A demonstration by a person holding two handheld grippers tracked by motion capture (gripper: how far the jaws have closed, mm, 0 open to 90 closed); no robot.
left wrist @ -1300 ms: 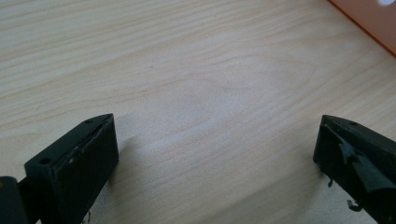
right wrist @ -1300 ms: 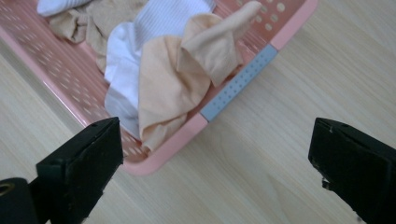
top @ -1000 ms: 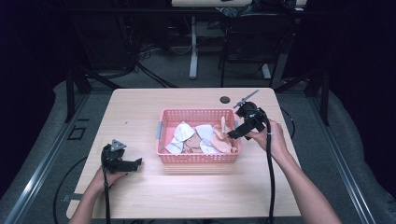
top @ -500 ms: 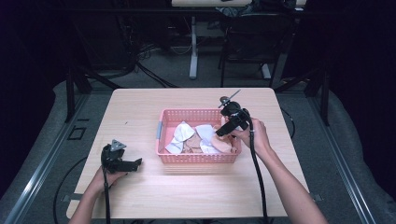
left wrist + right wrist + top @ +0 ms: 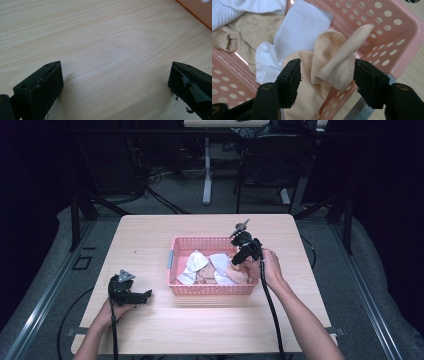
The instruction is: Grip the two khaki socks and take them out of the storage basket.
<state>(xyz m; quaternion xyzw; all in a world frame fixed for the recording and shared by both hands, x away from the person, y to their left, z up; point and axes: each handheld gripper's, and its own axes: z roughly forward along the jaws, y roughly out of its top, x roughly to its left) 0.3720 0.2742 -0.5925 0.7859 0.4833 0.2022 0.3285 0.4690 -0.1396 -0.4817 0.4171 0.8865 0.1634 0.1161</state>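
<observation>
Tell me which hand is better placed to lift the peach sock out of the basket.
Right: the right gripper has that peach sock between its closing jaws inside the basket. The left gripper rests open on the table.

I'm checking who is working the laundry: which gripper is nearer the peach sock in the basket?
Right. The right gripper is over the basket with the peach sock between its closing jaws; the left gripper rests on the table, well left of the basket.
</observation>
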